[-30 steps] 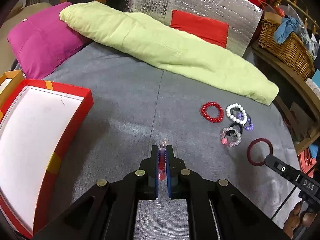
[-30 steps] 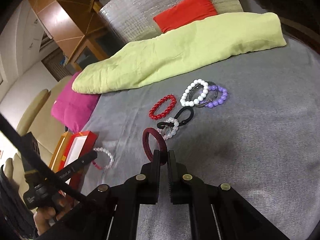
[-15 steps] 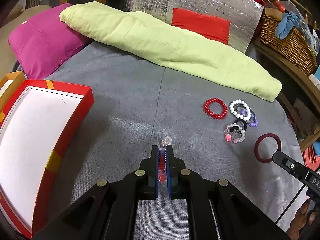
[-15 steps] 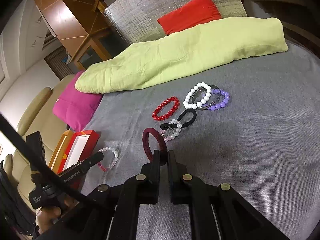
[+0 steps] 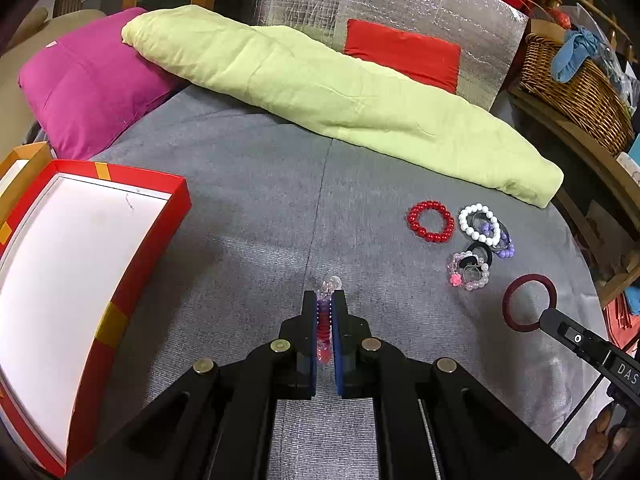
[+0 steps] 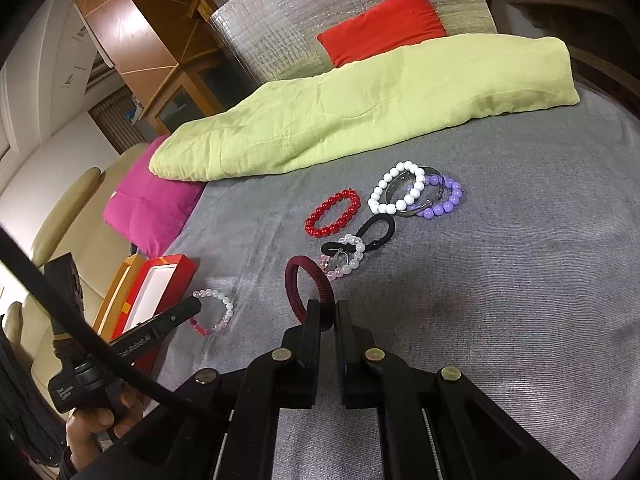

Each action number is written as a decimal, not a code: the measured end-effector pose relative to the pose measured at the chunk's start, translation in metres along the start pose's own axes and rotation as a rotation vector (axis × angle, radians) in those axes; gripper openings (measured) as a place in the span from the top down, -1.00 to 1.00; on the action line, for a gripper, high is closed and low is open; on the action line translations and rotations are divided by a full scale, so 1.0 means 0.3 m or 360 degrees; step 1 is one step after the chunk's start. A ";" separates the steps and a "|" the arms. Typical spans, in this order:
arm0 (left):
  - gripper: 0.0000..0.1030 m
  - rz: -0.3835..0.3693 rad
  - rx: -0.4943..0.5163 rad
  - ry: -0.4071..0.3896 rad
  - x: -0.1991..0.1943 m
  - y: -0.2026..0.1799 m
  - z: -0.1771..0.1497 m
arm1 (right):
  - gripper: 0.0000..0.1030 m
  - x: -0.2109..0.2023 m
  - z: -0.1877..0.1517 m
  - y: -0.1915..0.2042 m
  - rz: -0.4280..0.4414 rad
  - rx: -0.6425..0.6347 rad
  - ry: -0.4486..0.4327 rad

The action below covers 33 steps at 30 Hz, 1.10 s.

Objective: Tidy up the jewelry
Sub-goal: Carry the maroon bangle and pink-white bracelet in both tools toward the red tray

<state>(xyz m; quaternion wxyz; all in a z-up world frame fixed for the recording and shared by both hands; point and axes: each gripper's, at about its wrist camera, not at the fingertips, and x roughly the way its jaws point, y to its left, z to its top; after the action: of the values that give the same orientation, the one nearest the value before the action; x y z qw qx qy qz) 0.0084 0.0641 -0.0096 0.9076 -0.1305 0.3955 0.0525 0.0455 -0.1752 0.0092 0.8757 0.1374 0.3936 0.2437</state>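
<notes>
My left gripper (image 5: 325, 300) is shut on a clear and pink beaded bracelet (image 5: 331, 283), held just above the grey bedspread (image 5: 248, 208). The same bracelet (image 6: 218, 312) hangs from the left gripper (image 6: 196, 306) in the right wrist view. My right gripper (image 6: 328, 308) is shut on a dark red bangle (image 6: 308, 284), which stands upright over the cloth. In the left wrist view that bangle (image 5: 509, 300) sits at the tip of the right gripper (image 5: 546, 316). Loose on the spread lie a red bead bracelet (image 5: 431, 221), a white bead bracelet (image 5: 478, 221), purple beads (image 6: 444, 204), a black hair tie (image 6: 378, 230) and a pale pink bracelet (image 5: 468, 272).
An open red box (image 5: 176, 208) with a white inside lies at the left of the bed. A long green pillow (image 5: 340, 96), a magenta cushion (image 5: 88, 92) and a red cushion (image 5: 400, 54) line the far side. A wicker basket (image 5: 576, 84) stands on a shelf at the right.
</notes>
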 end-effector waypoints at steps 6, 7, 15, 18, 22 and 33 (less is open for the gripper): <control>0.87 0.0006 0.0003 -0.0003 -0.001 -0.003 -0.002 | 0.86 0.000 -0.001 0.008 0.0004 -0.0017 -0.0001; 0.87 0.0006 0.0002 -0.0004 -0.003 -0.002 -0.002 | 0.86 0.001 -0.001 0.009 0.0003 -0.0020 -0.0001; 0.87 0.0004 -0.0006 -0.0035 -0.048 0.013 0.006 | 0.86 0.013 -0.013 0.021 -0.0029 -0.0056 0.0014; 0.87 0.0012 -0.0019 -0.0086 -0.097 0.036 0.016 | 0.86 0.019 -0.024 0.030 -0.0047 -0.0069 0.0023; 0.87 0.0062 -0.0028 -0.0155 -0.158 0.092 0.020 | 0.86 0.026 -0.049 0.045 -0.0050 -0.0047 0.0053; 0.87 0.0118 -0.0344 -0.0554 -0.370 0.436 0.027 | 0.86 0.061 -0.113 0.407 0.0083 -0.0243 0.0131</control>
<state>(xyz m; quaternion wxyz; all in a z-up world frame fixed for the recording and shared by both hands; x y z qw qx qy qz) -0.0874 0.1928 0.0512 0.9405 -0.2014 0.2293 0.1496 -0.0085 -0.0607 0.0286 0.8600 0.0703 0.4059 0.3012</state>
